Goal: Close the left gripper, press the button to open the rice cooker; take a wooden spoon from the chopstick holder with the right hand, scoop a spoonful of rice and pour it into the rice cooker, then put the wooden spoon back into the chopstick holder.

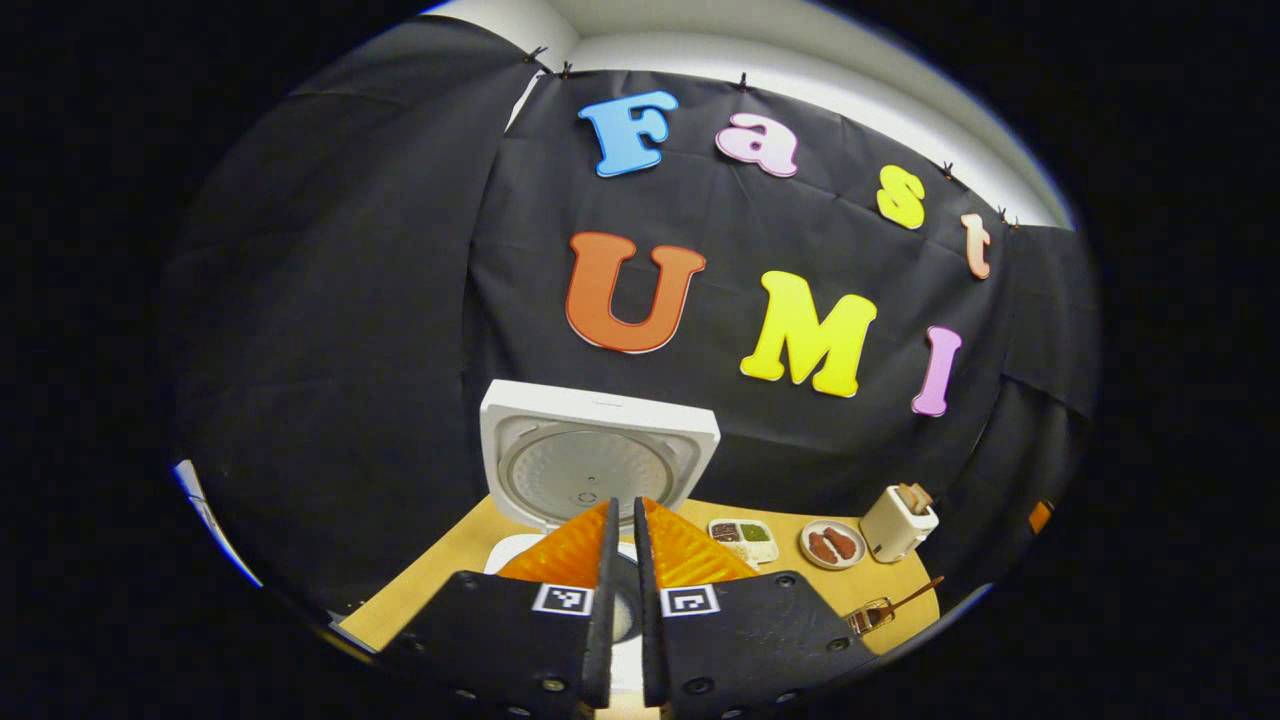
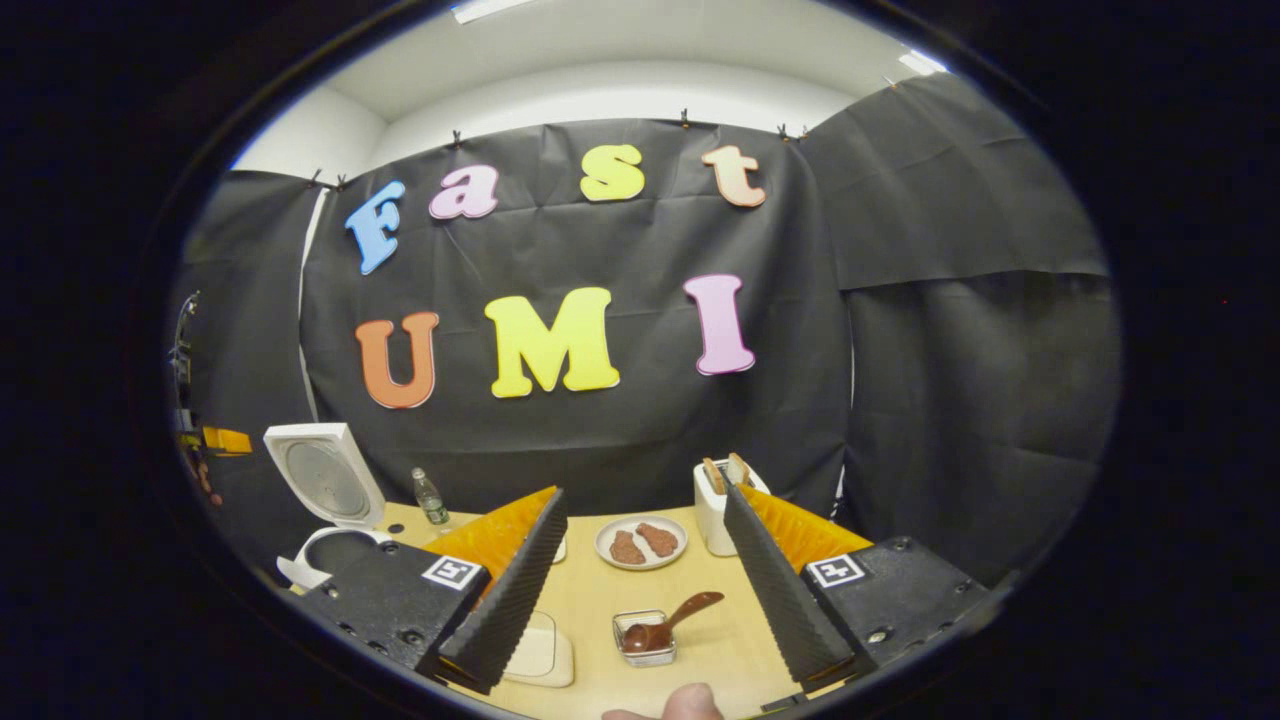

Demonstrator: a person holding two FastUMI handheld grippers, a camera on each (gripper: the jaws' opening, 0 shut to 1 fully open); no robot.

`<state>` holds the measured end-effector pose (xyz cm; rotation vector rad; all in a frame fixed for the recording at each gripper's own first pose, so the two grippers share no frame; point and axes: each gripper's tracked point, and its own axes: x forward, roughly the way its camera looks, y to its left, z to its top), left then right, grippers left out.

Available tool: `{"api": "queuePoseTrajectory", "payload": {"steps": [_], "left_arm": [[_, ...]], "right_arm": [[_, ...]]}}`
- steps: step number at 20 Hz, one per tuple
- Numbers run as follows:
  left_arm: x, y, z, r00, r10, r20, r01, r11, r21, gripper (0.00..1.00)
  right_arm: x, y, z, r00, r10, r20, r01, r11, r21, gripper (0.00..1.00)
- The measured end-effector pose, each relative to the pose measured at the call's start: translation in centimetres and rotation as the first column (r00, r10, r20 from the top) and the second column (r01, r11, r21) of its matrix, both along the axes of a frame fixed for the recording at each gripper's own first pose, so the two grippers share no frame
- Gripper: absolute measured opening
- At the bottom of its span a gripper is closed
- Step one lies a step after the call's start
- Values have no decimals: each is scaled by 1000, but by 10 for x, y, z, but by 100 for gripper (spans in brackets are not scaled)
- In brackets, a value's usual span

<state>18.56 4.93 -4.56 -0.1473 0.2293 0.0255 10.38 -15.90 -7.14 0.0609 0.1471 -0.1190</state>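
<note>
The cooker lid (image 1: 598,462) stands open. Left tool (image 1: 625,520) is narrow and empty; right tool (image 2: 645,560) gapes wide above the spoon (image 2: 668,622) at lower centre, and a hasty grab could tip its holder (image 2: 646,638).

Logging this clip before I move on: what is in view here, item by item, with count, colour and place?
rice cooker: one, white, lid up, table's left end
wooden spoon: one, brown, lying in the holder
chopstick holder: one, small clear tray, front of table
plate: one, white, two brown pieces, centre
toaster: one, white, bread in slots, beside plate
divided dish: one, white, right of cooker
bottle: one, clear, by cooker
table: one, light wood
left gripper: one, shut, before cooker
right gripper: one, open, above holder
</note>
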Motion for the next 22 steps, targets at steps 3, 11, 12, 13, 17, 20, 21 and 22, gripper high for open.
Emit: {"api": "queuePoseTrajectory", "payload": {"steps": [3,11,12,13,17,20,21,22], "left_arm": [[-24,-6,20,998,10,59,-13,999,49,65],[-81,-39,35,988,19,156,-33,996,85,94],[-86,-43,34,987,16,158,-32,995,99,94],[-91,-47,33,986,16,165,-35,993,108,94],[-109,-54,29,980,57,188,-83,988,134,94],[-117,-61,33,980,72,188,-98,986,133,94],[-117,-61,35,979,82,188,-107,986,128,94],[-115,-62,36,978,90,190,-115,986,123,94]], "right_arm": [[-12,-5,-6,1000,-7,-16,7,1000,-7,100],[-33,-11,-42,998,16,-66,-15,1000,26,100],[-33,-13,-51,997,17,-81,-15,1000,25,100],[-32,-14,-60,995,22,-94,-20,1000,23,100],[-18,-21,-105,989,52,-135,-48,998,30,100],[-1,-28,-148,979,61,-193,-50,997,60,100],[6,-30,-162,976,62,-209,-48,996,71,100],[13,-32,-175,972,62,-228,-46,996,74,100]]}}
